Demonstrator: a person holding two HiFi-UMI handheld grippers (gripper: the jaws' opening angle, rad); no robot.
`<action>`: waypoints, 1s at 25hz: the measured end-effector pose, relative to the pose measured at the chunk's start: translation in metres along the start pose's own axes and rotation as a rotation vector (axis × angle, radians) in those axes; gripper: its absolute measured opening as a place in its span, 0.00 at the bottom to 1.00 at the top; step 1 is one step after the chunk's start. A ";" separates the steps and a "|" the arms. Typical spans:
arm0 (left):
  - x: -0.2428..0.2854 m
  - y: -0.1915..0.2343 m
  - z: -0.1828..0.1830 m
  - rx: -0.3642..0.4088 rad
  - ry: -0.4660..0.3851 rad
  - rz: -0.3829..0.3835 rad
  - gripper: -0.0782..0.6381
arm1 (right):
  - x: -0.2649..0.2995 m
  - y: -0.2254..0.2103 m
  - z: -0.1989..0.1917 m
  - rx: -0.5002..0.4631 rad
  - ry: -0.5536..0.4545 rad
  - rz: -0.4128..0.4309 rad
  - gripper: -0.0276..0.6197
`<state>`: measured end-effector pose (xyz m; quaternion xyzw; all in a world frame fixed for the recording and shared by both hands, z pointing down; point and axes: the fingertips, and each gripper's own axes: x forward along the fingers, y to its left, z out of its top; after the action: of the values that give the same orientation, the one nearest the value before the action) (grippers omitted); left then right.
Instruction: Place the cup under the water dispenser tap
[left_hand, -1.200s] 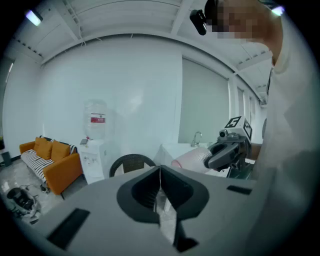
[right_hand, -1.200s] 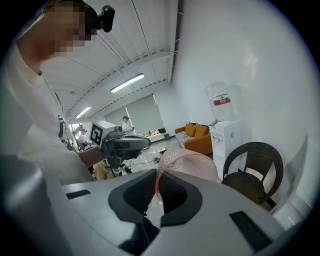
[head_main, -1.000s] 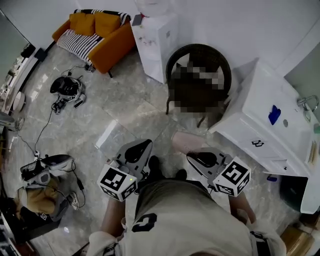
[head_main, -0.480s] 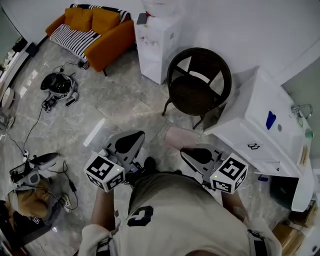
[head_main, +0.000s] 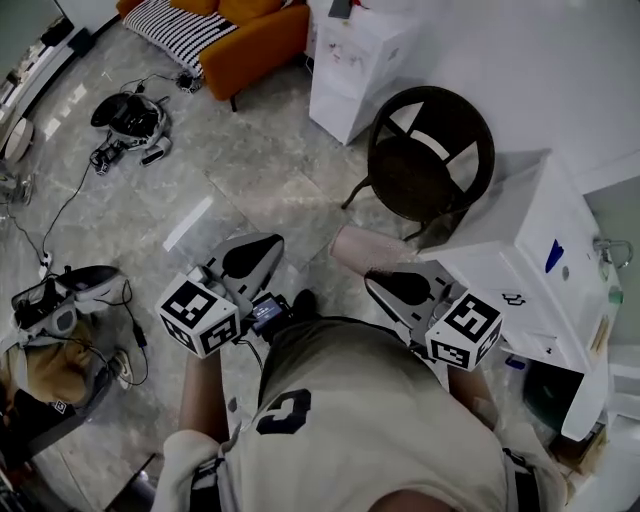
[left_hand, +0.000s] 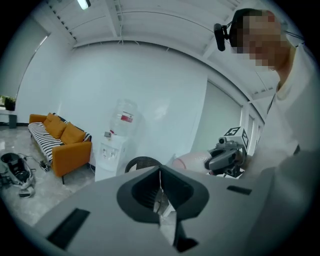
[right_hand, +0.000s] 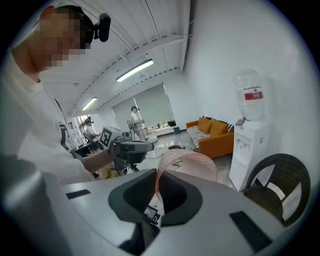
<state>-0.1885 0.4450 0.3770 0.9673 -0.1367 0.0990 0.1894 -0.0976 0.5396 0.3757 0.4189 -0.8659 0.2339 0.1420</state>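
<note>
- Cup (right_hand: 192, 162) is hanging rim-pinched in the right gripper (right_hand: 156, 185), well apart from the water dispenser (head_main: 362, 62).
- Left gripper (left_hand: 160, 192) is sitting closed, empty.
- Thin pinch is probably risking a slip; chair (head_main: 425, 170) is crowding the tap.

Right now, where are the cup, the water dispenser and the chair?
cup (right_hand: 192, 165), right gripper view, its pink side wall
water dispenser (head_main: 345, 90), head view, its white cabinet side
chair (head_main: 408, 180), head view, its dark seat
</note>
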 end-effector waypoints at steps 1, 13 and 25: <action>-0.002 0.001 -0.001 -0.004 -0.005 0.002 0.19 | 0.007 0.002 0.003 -0.007 0.009 0.009 0.10; 0.009 0.004 -0.008 -0.036 0.003 -0.051 0.19 | 0.047 -0.004 0.003 -0.103 0.127 0.013 0.10; 0.077 0.018 0.015 -0.001 0.065 -0.022 0.19 | 0.053 -0.081 0.005 -0.132 0.174 0.031 0.10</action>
<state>-0.1192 0.4058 0.3877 0.9649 -0.1197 0.1284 0.1954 -0.0663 0.4585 0.4184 0.3735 -0.8701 0.2137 0.2403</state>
